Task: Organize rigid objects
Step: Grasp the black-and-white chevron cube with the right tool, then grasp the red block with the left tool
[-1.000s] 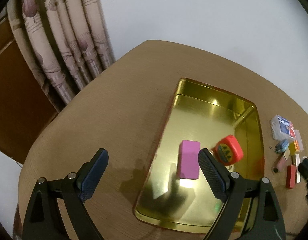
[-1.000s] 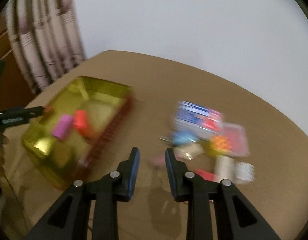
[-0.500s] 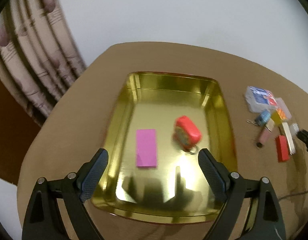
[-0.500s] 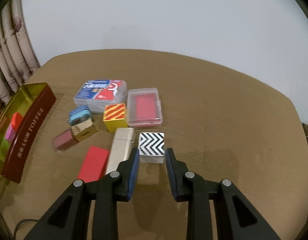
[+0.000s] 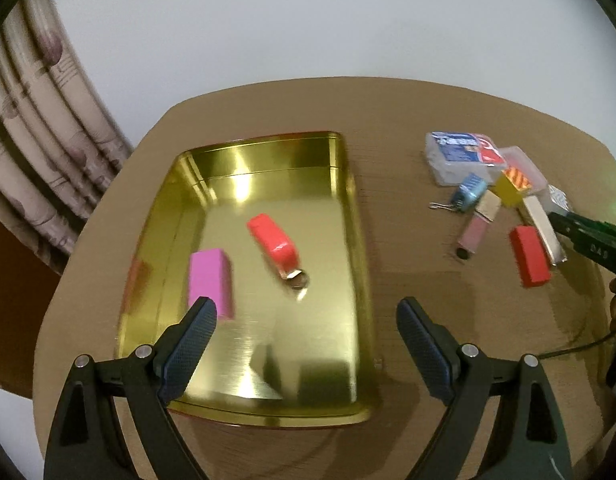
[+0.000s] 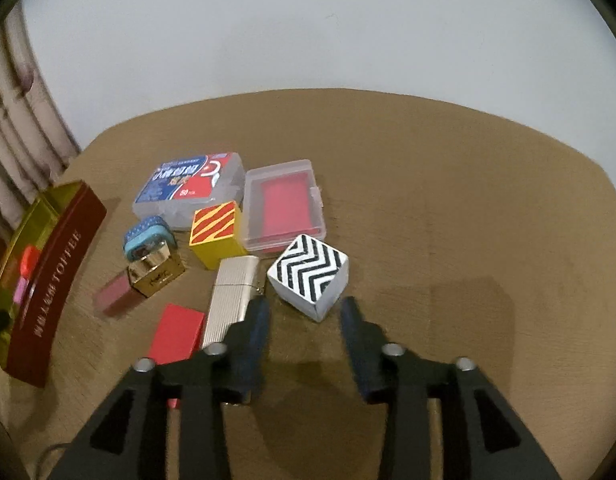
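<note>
A gold tin tray (image 5: 348, 216) holds a pink block (image 5: 209, 280) and a red tape measure (image 5: 271, 240). My left gripper (image 5: 305, 320) is open and empty above the tray's near end. My right gripper (image 6: 305, 314) is open, just in front of a black-and-white zigzag cube (image 6: 308, 274), not touching it. Left of the cube lie a silver lighter (image 6: 231, 300), a red block (image 6: 175, 332), a yellow striped cube (image 6: 217, 234), a lipstick with a gold cap (image 6: 141, 284) and a blue clip (image 6: 147, 238). The tray's red side (image 6: 51, 276) shows at far left.
A clear box with a blue-red label (image 6: 189, 188) and a clear box with a red insert (image 6: 283, 204) lie behind the small items. The round wooden table (image 6: 448, 208) ends near a white wall; curtains (image 5: 39, 152) hang at left. The right gripper's tip (image 5: 588, 236) shows beside the items.
My right gripper has opened and moved closer to the zigzag cube. My left gripper has swung right, so the tray now sits left of centre and the loose items show more.
</note>
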